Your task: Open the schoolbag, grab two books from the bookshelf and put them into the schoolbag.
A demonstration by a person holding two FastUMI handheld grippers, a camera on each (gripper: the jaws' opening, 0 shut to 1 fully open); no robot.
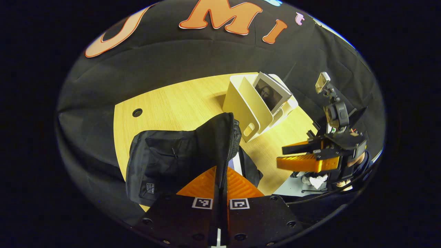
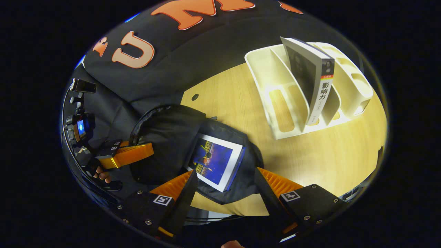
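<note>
Schoolbag (image 2: 165, 137) lies unzipped on the table (image 2: 241, 103), a blue-covered book (image 2: 215, 162) inside it; the left claw (image 1: 220, 172) pinches the bag's zipper edge, the right claw (image 2: 224, 179) spreads wide above the book, and rightward the white bookshelf (image 2: 275, 103) holds one upright book (image 2: 315, 82)

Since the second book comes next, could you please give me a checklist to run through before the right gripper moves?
1. Bag open: ok, left gripper pinches its flap up.
2. First book inside the bag: ok.
3. Second book on the shelf: ok, leaning in a slot.
4. Right gripper free: ok, jaws open, nothing between them.
5. Room in the bag for another book: cannot tell.
</note>
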